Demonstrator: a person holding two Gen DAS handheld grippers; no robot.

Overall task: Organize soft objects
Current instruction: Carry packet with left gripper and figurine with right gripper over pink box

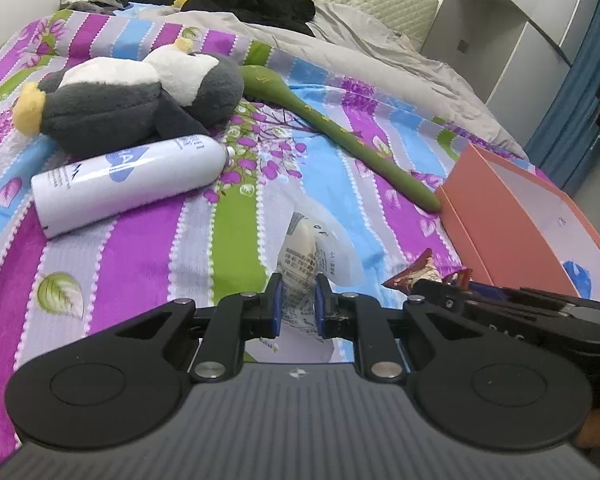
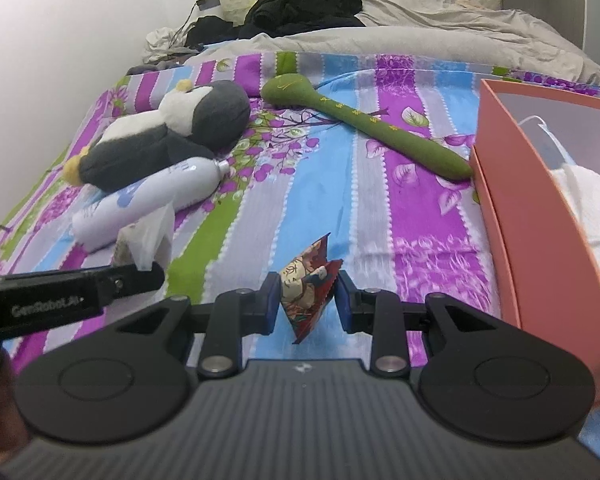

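The salmon-pink open cardboard box (image 2: 512, 200) at the bed's right edge is cut off by the right border in both views; its far wall and most of its interior cannot be seen. The white folded cloth (image 2: 592, 204) inside it is only partly visible. Print on the white cylindrical spray bottle (image 1: 128, 180) is too blurred to read, and the grey-and-white plush penguin (image 2: 172, 136) overlaps part of it in the right wrist view. Text on the translucent printed plastic pouch (image 1: 304, 256) is illegible.

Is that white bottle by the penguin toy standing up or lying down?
Lying down. The white bottle rests on its side on the striped bedspread, against the plush penguin.
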